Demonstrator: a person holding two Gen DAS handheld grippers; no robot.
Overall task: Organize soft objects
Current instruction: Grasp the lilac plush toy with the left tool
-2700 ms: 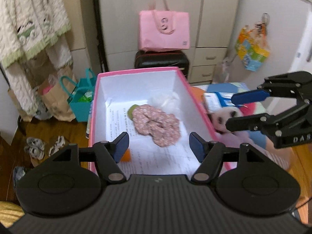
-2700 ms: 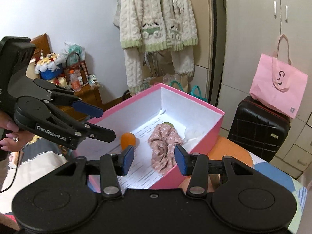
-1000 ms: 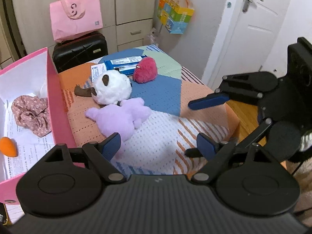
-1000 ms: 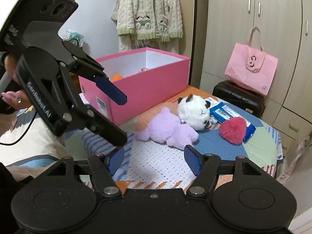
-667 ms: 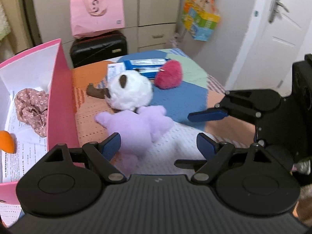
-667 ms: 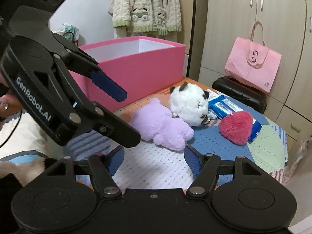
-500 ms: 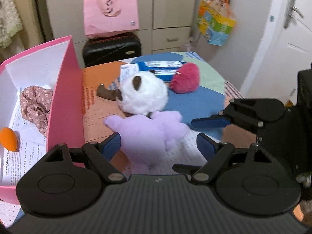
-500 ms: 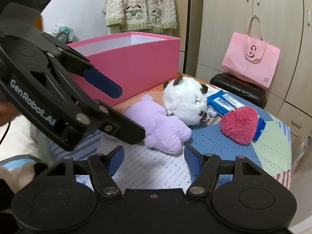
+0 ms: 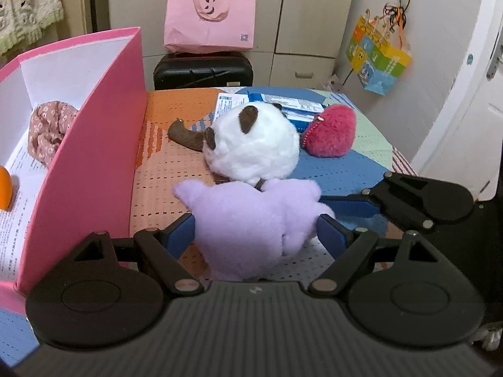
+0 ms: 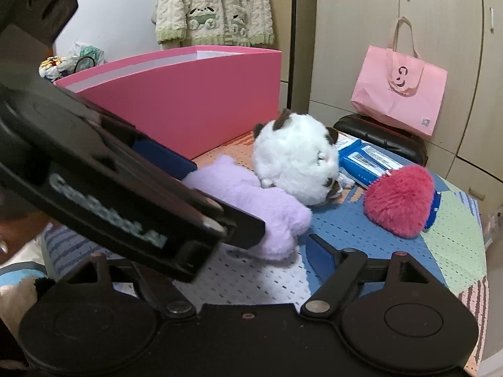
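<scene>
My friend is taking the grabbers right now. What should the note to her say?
Left gripper: around the purple plush, jaws closing, pads not seen pressing yet.
Right gripper: jaws opening, nothing held, one finger beside the same plush.
On the table: purple plush, white plush touching it, red fuzzy heart further back.
In the pink box: a flowery scrunchie and an orange thing.
Done: those two are in the box.
Left: grip the purple plush, probably box it, then likely the white plush and the heart.
</scene>
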